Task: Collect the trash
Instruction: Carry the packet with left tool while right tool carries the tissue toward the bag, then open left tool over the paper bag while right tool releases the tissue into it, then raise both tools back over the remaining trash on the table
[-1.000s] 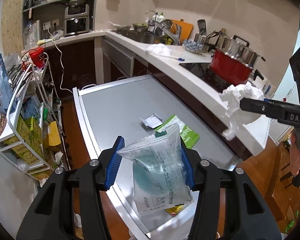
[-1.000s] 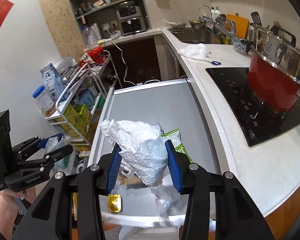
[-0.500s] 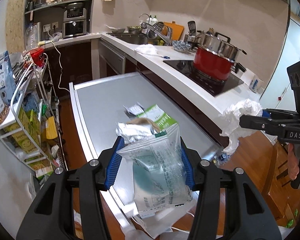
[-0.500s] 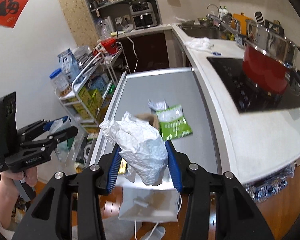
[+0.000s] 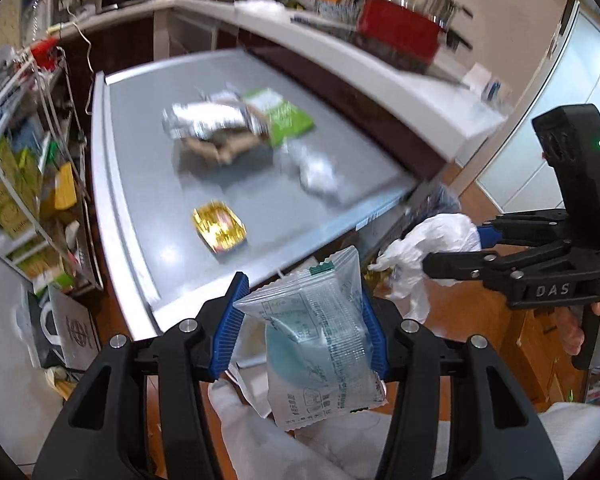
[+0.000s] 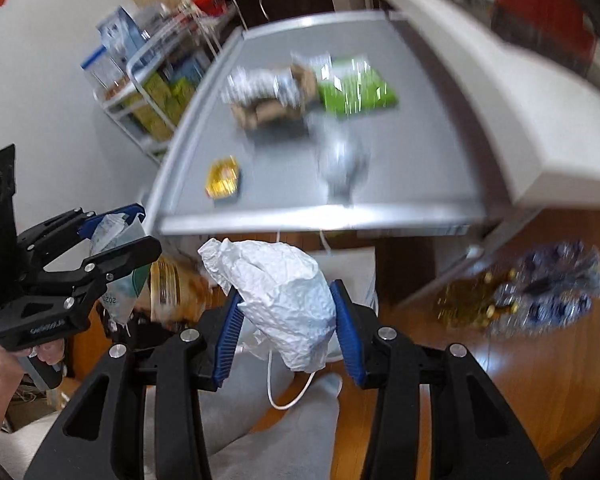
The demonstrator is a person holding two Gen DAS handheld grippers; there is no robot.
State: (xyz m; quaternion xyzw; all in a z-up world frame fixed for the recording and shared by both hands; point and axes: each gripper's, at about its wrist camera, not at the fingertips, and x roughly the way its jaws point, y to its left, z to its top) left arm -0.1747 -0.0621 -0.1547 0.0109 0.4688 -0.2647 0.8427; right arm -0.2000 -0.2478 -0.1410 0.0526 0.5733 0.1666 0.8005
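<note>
Both tools grip trash: left tool (image 5: 306,320) a clear packet (image 5: 320,340), right tool (image 6: 286,320) crumpled paper (image 6: 280,292).

Clear, glossy plastic packet (image 5: 320,340) with printed film, pinched between ribbed blue pads (image 5: 229,322) of the matt black plastic left gripper (image 5: 304,324). Crumpled white paper wad (image 6: 280,300), rough and creased, clamped in the matching right gripper (image 6: 286,332). Beyond both tongs, smooth matt grey metal table (image 5: 140,208) bearing a shiny gold foil wrapper (image 5: 219,227) and glossy green pouch (image 5: 284,114). Below the tongs, polished wooden floor (image 6: 540,380).
</note>
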